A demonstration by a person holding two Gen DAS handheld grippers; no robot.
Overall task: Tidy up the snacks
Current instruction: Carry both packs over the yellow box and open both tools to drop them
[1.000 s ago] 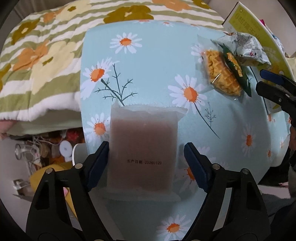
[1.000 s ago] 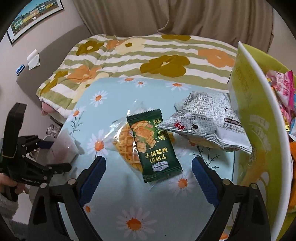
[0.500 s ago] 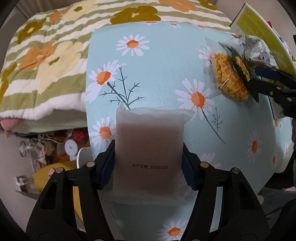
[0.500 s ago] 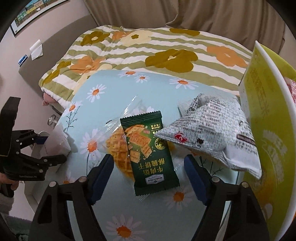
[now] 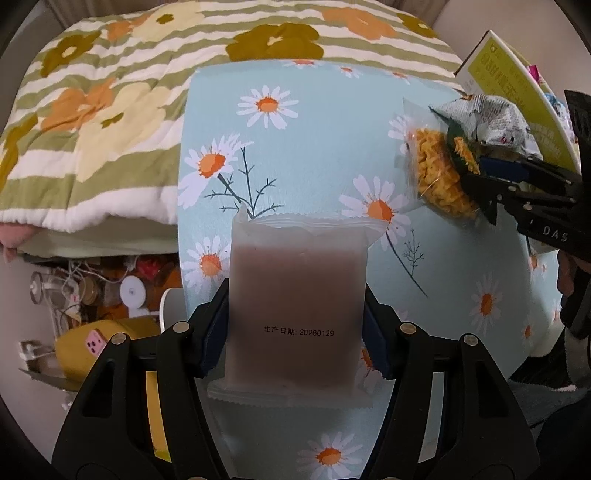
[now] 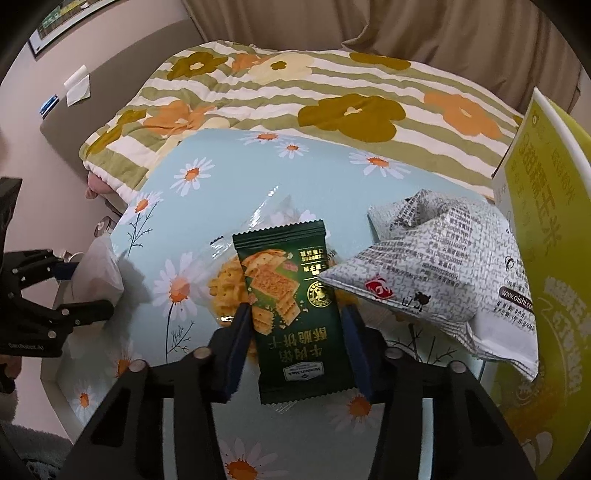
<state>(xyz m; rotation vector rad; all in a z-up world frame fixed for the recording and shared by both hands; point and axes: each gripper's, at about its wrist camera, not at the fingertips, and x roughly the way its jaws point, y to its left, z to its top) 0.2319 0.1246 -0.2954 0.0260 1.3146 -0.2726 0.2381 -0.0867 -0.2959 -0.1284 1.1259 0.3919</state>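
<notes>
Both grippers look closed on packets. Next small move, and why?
Probably lift both straight up a little. The left gripper pinches the frosted pink packet; the right gripper, jaws just closed, pinches the green cracker packet, which overlaps the clear waffle packet, so raise it clear before carrying.

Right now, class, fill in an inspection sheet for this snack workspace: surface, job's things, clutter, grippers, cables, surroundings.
Surface: table under a pale blue daisy-print cloth.
Job's things: frosted translucent packet with pinkish-brown filling; dark green cracker packet lying over a clear bag of yellow waffle snacks; crumpled silver printed bag; yellow-green cardboard box at the right edge.
Clutter: nothing seen on the cloth.
Grippers: left gripper shut on the frosted packet; right gripper has just been closing, pads against the green packet's sides.
Cables: white cords among floor items.
Surroundings: green-striped floral quilt, beige curtain.
</notes>
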